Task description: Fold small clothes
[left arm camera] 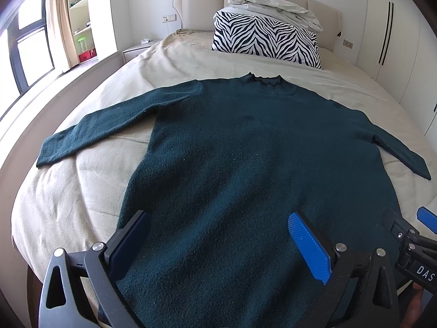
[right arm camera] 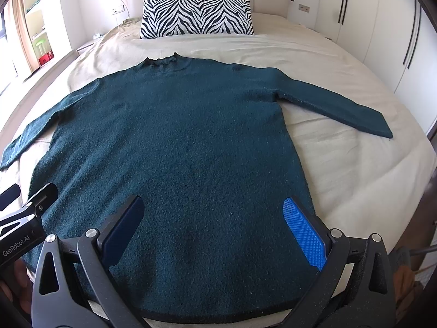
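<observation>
A dark teal knit sweater (left arm camera: 240,142) lies flat on the bed with its collar toward the headboard and both sleeves spread out to the sides; it also shows in the right wrist view (right arm camera: 177,131). My left gripper (left arm camera: 218,232) is open and empty above the sweater's hem, left of centre. My right gripper (right arm camera: 213,218) is open and empty above the hem, right of centre. The right gripper's tip shows at the right edge of the left wrist view (left arm camera: 409,232). The left gripper's tip shows at the left edge of the right wrist view (right arm camera: 35,205).
The bed has a beige sheet (left arm camera: 82,191). A zebra-print pillow (left arm camera: 267,39) with a folded grey blanket (left arm camera: 273,2) on it stands at the headboard. A window and shelves are at the left, white wardrobe doors (right arm camera: 368,13) at the right.
</observation>
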### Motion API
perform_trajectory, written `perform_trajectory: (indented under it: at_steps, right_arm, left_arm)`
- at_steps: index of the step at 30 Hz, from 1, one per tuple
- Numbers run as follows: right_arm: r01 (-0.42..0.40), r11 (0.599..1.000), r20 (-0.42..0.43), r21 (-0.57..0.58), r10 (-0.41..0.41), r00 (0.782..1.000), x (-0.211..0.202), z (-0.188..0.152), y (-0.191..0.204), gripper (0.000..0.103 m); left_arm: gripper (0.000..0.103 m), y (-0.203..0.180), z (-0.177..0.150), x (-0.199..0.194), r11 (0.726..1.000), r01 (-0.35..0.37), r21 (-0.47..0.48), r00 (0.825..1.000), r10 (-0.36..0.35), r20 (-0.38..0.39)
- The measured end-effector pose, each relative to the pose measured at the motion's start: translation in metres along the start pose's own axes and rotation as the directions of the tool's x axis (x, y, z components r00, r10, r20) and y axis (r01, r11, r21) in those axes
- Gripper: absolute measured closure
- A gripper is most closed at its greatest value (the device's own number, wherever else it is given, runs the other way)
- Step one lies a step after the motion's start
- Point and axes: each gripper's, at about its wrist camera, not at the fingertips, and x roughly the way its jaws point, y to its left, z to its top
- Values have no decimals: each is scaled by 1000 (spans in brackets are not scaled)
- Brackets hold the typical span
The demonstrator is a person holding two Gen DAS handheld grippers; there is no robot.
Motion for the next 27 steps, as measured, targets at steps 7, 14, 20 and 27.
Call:
perform_trajectory:
  at_steps: [7,14,20,27]
  right_arm:
    - [0,1000,1,1,0,1000,0,-1,0,0]
    - [-1,1000,-2,-1,1,1000,1,-2,1,0]
    - [0,1000,-3,-1,0,1000,2,-4,2,0]
    - [-1,1000,-4,-1,1,1000,3,-5,2,0]
  left_arm:
    - [0,-1,0,1,1000,0,-1,1000,0,-3]
    - [0,-1,0,1,1000,0,1,1000,0,-3]
    - [0,-1,-3,3,1000,2,-2,1000,-2,-10]
    - [0,-1,-3,5,1000,4,-2,1000,-4,-14]
